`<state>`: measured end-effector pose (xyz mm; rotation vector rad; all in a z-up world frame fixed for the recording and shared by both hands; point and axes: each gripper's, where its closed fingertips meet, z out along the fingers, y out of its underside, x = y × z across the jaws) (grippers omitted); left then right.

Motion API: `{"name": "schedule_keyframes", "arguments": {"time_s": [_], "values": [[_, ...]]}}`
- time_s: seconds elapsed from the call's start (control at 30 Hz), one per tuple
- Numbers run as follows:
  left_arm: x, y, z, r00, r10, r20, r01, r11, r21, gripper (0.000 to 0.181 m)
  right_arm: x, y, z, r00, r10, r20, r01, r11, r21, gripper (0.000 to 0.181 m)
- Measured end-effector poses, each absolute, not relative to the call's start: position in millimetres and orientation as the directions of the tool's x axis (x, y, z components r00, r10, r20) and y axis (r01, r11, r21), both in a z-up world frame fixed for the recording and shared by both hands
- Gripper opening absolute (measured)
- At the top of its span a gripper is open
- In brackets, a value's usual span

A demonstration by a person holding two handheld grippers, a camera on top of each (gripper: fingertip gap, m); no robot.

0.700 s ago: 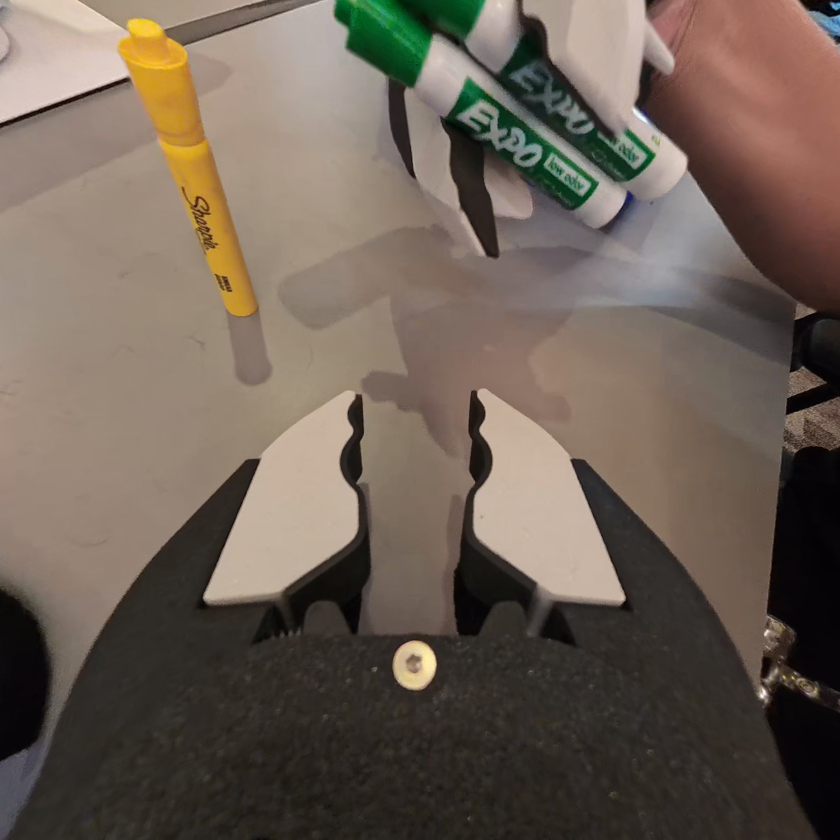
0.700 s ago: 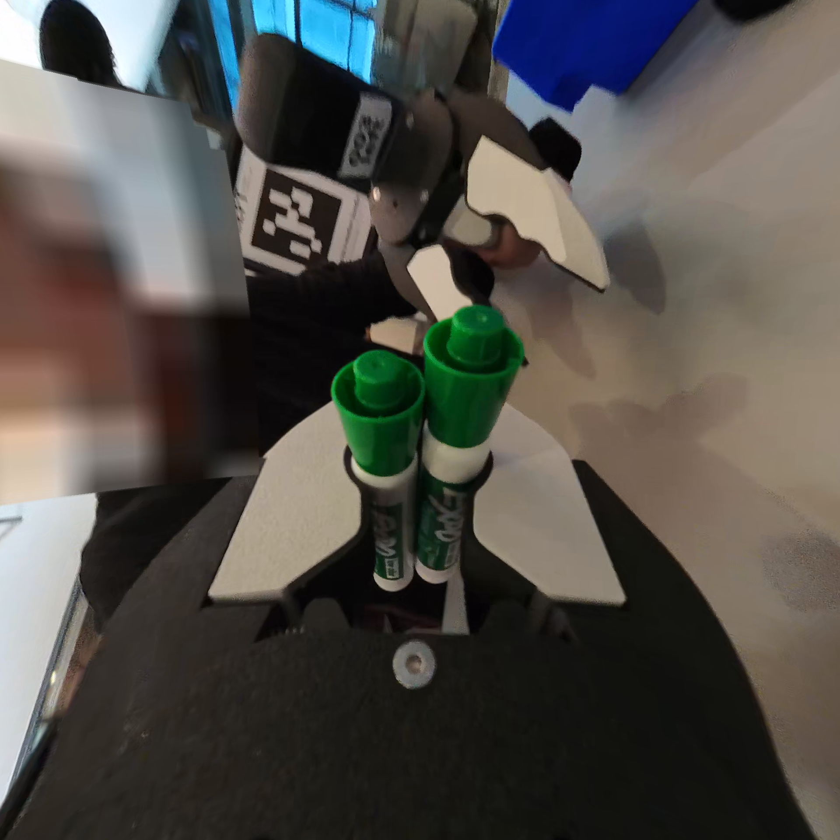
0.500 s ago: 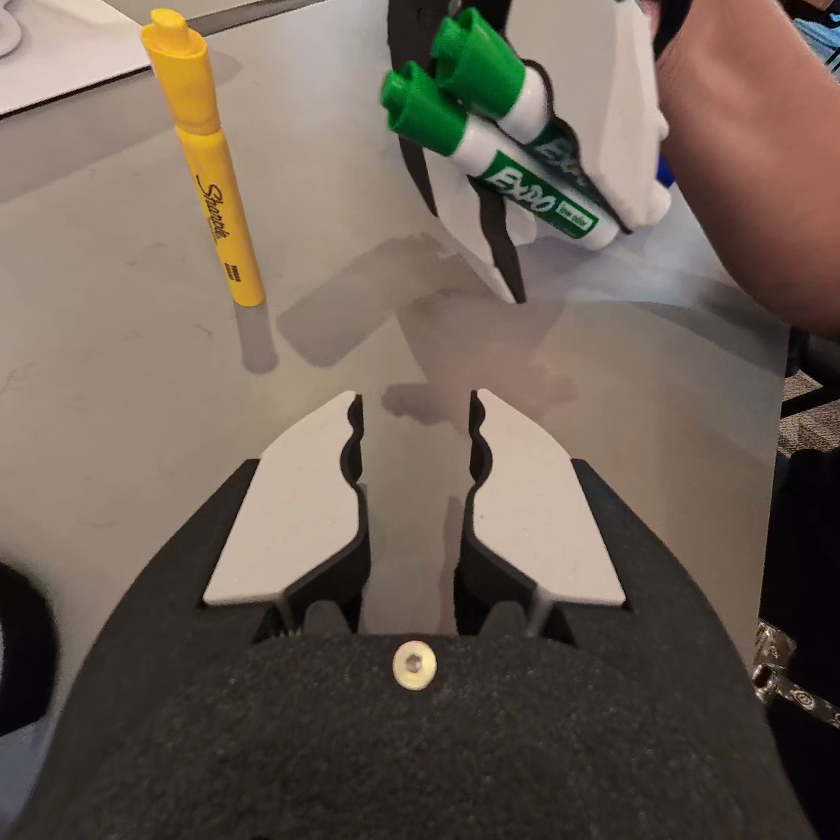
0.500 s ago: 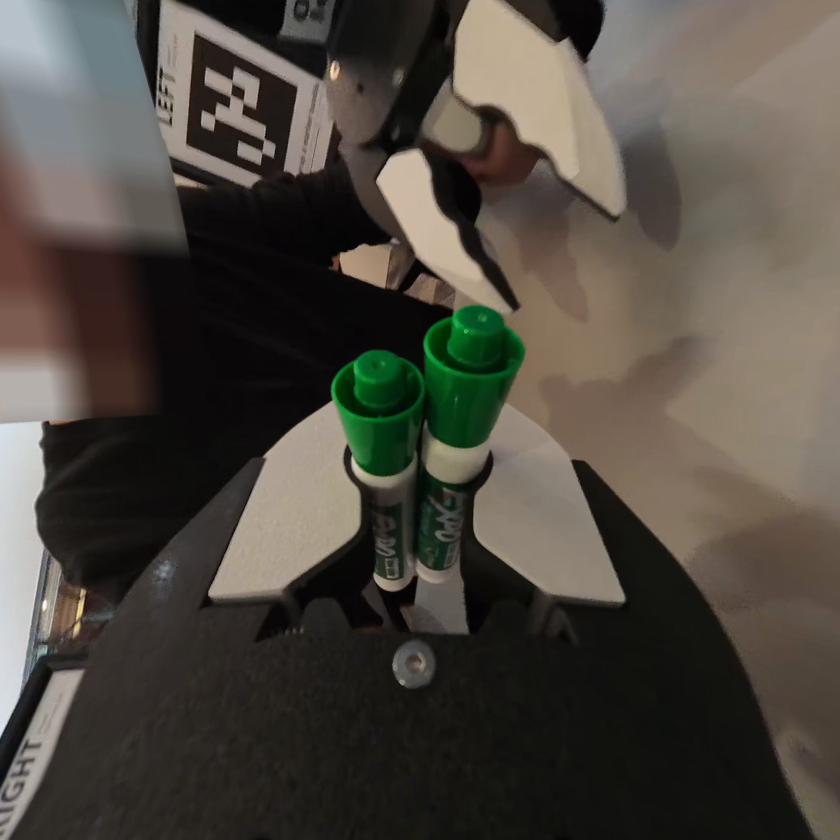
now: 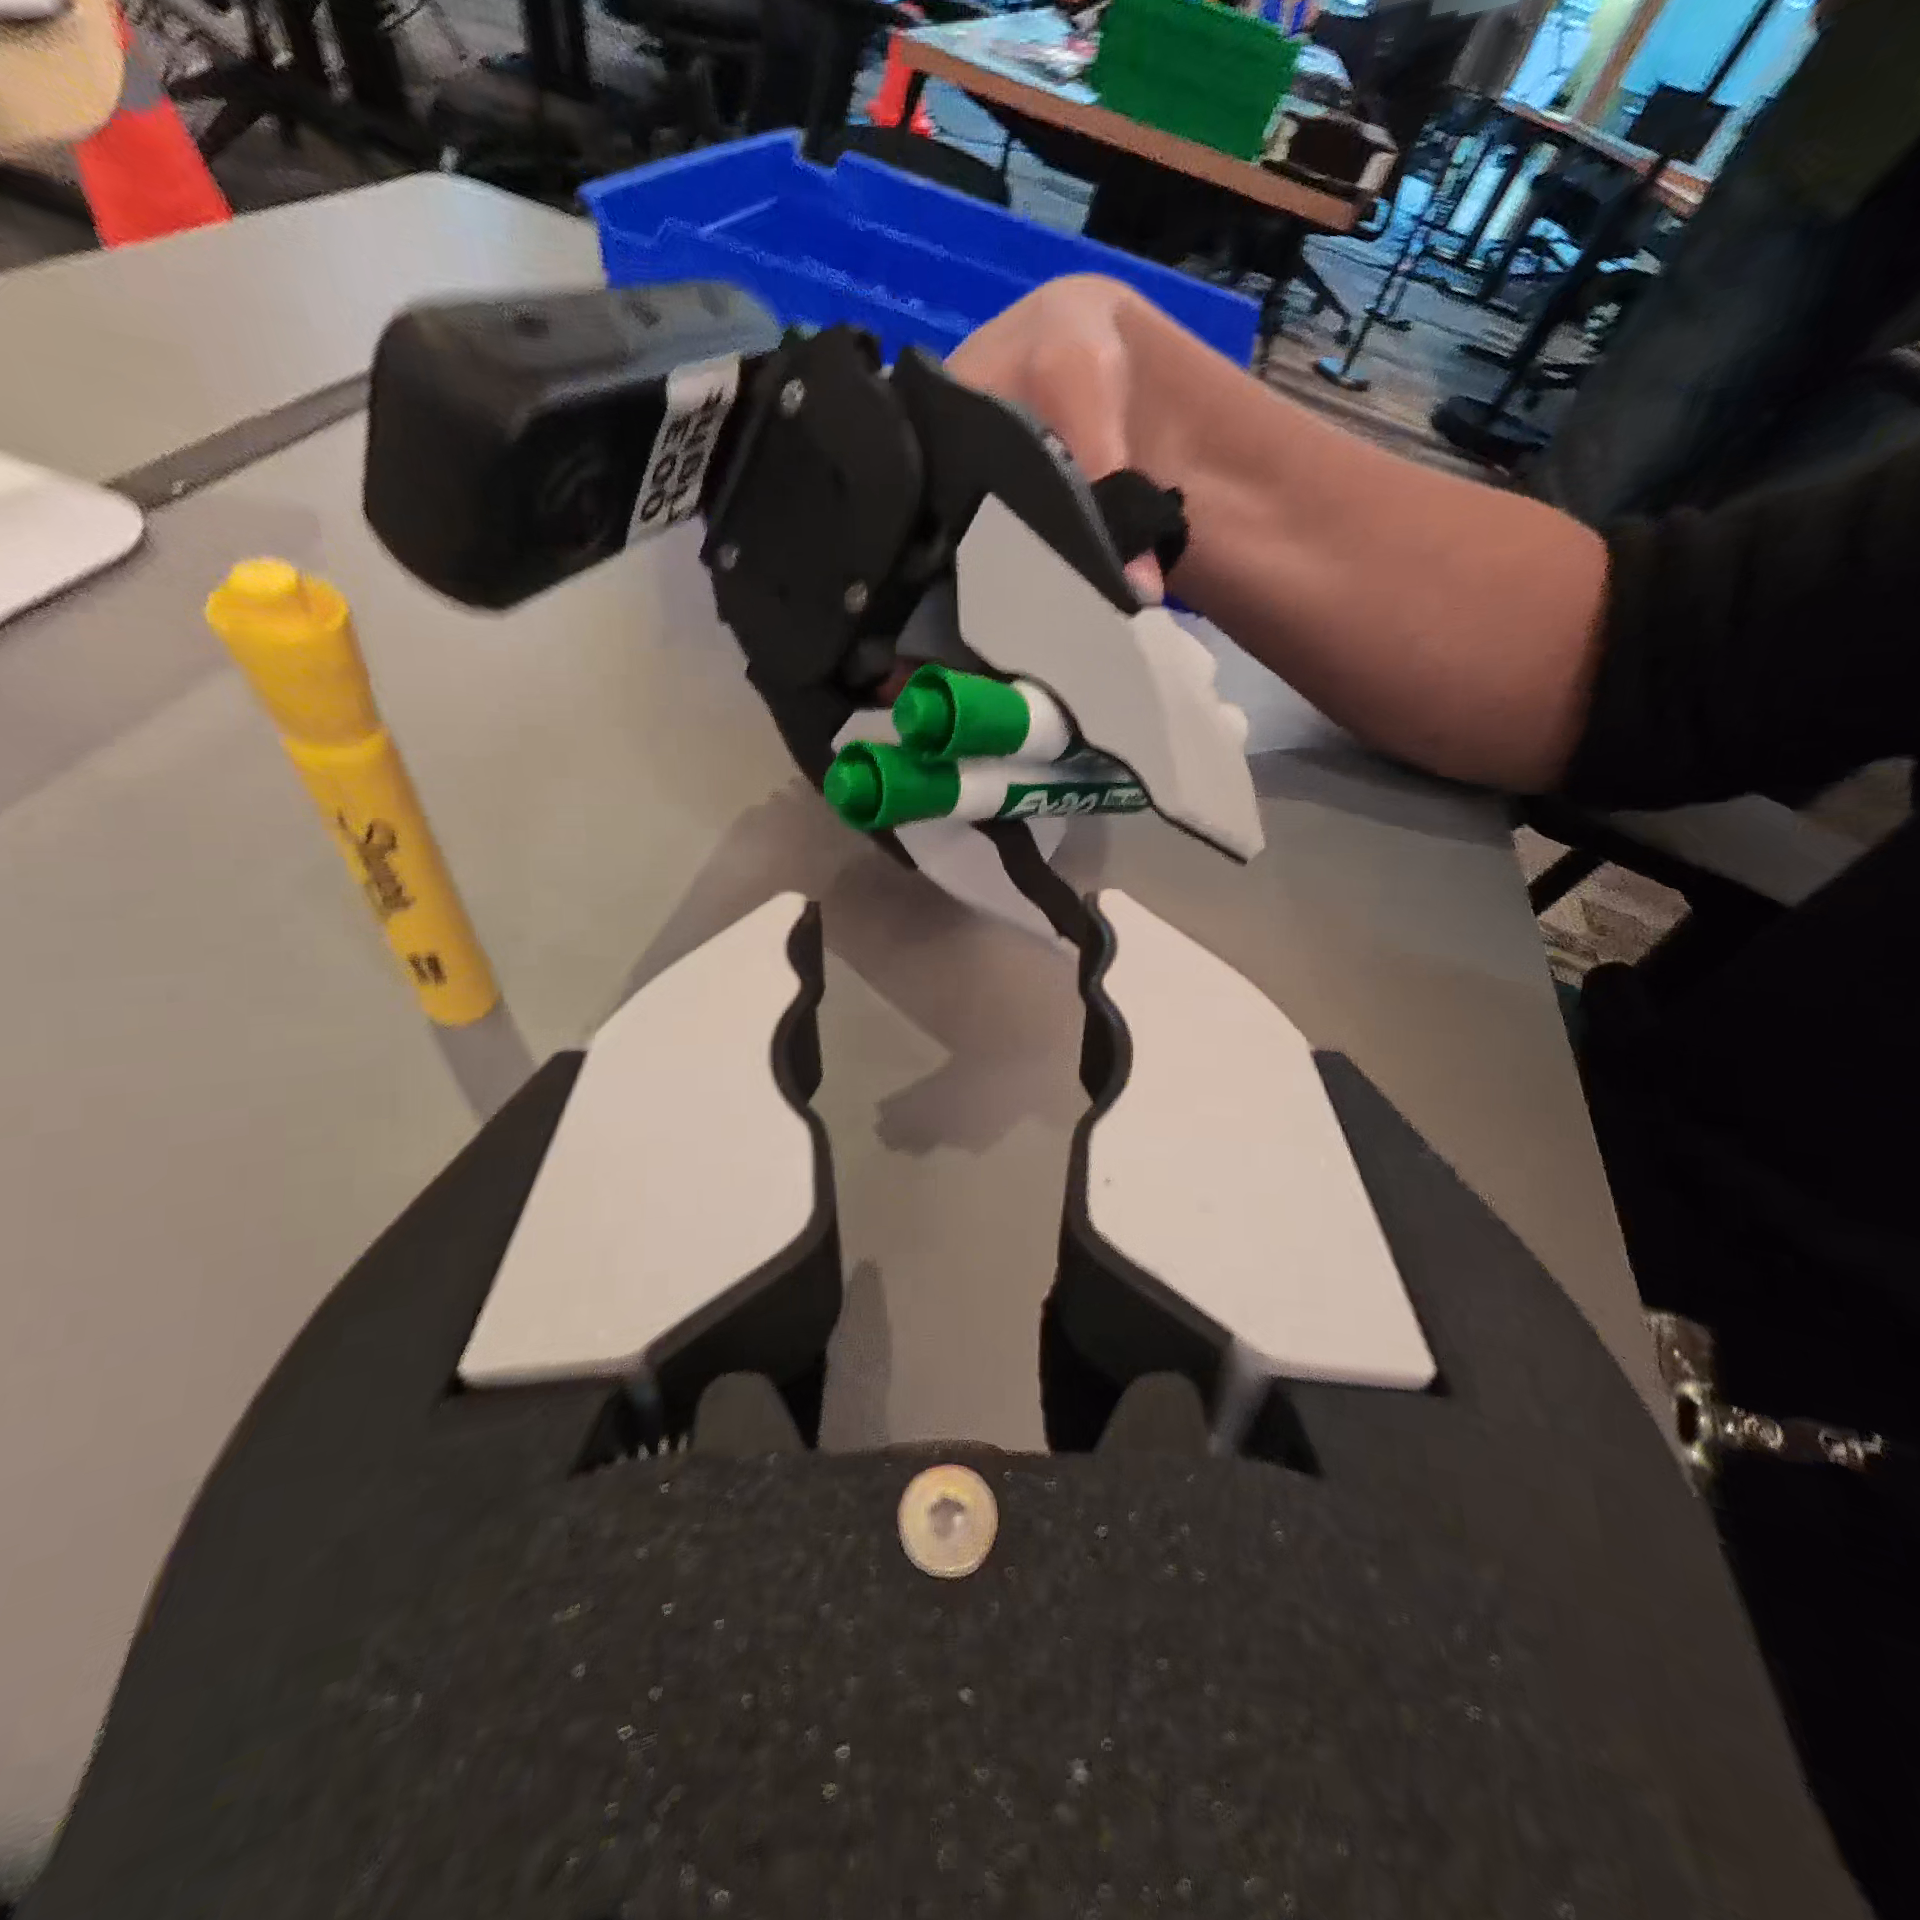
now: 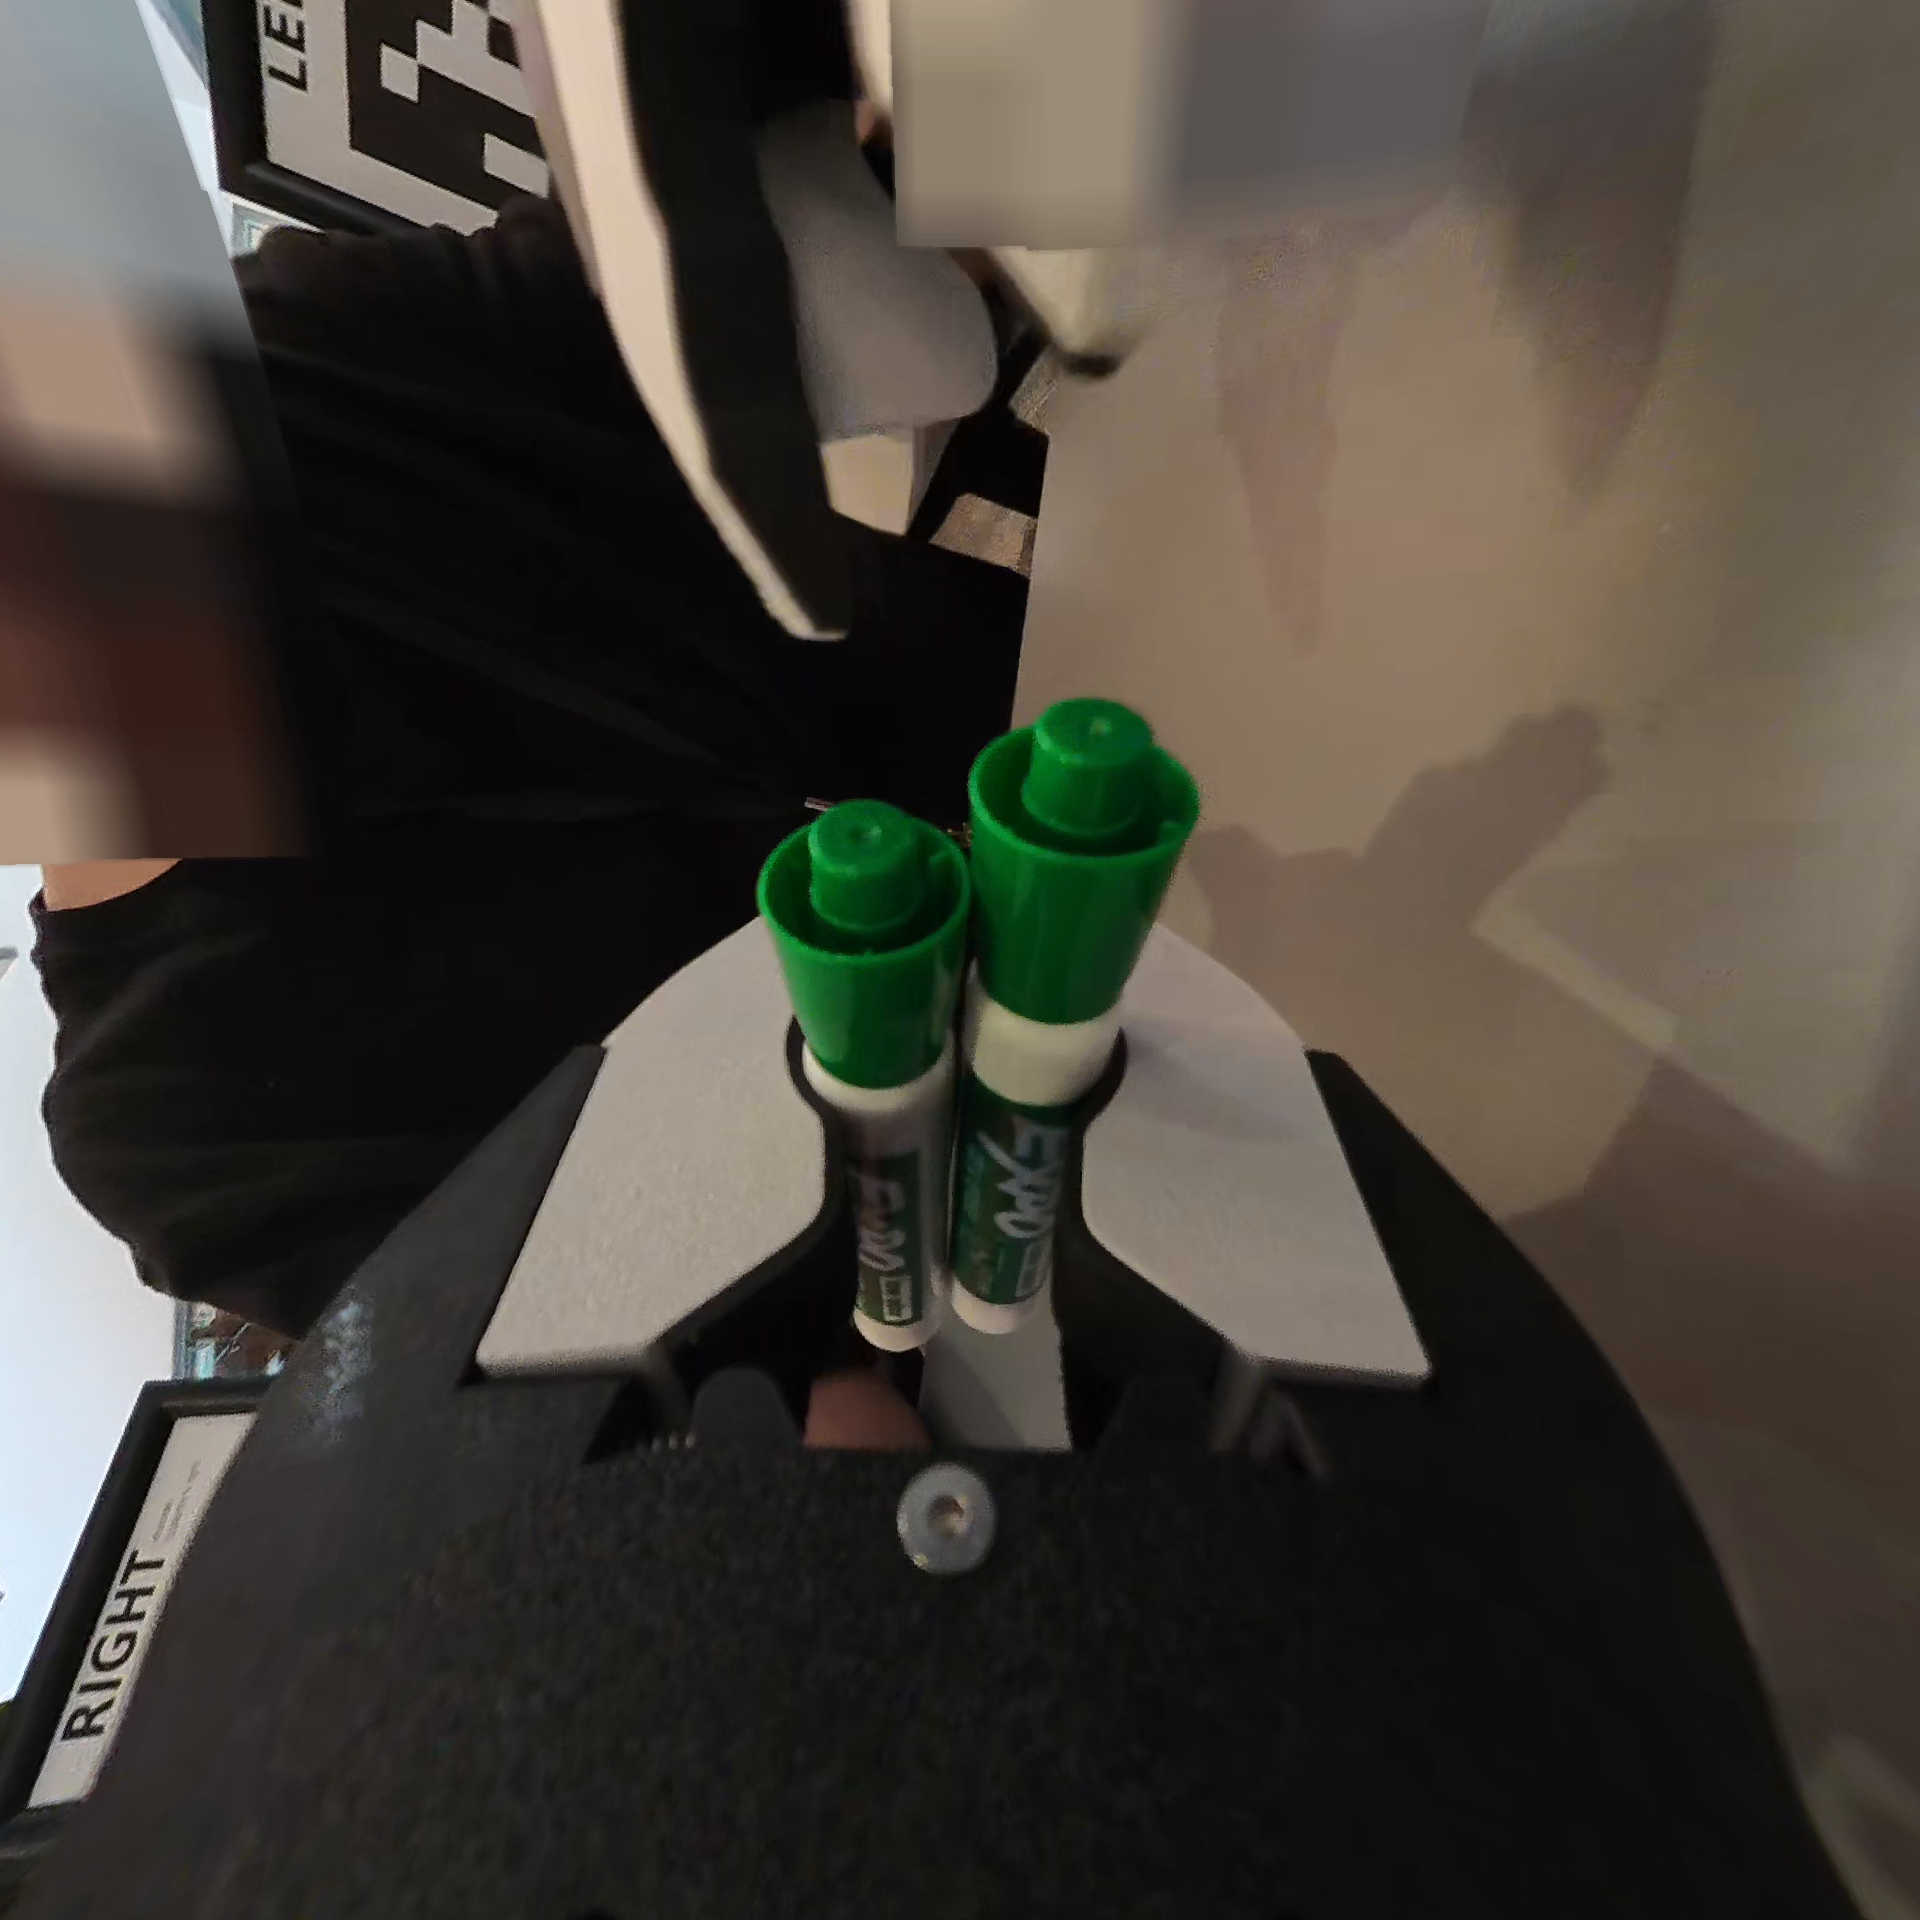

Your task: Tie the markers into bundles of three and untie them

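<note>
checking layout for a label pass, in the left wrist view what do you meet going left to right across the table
yellow marker → right gripper's black camera body → two green-capped markers → person's hand → dark sleeve

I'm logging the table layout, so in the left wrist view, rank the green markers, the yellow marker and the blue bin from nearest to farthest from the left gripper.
From the left gripper:
1. The green markers, just ahead, clamped in the right gripper above the table.
2. The yellow marker, lying off to the left.
3. The blue bin, at the table's far edge.
</note>
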<state>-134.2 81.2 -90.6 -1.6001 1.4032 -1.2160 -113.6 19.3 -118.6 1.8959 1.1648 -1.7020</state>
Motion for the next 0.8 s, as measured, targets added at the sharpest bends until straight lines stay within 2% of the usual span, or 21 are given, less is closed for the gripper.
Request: {"name": "schedule_keyframes", "arguments": {"time_s": [0.27,0.4,0.8], "values": [[-111.3,73.8,-82.6,-0.228,-0.971,0.073,-0.377,0.019,-0.926,0.042,-117.3,16.6,-119.5,-0.066,0.333,-0.941,0.767,-0.586,-0.261,0.042],[-100.9,69.5,-85.5,-0.274,-0.960,0.059,-0.385,0.054,-0.921,0.041,-116.3,14.0,-120.3,-0.068,0.328,-0.942,0.768,-0.586,-0.259,0.042],[-89.8,70.9,-93.0,-0.277,-0.961,-0.006,-0.385,0.116,-0.916,0.025,-116.0,13.7,-119.5,-0.065,0.333,-0.941,0.754,-0.601,-0.265,0.042]]}}
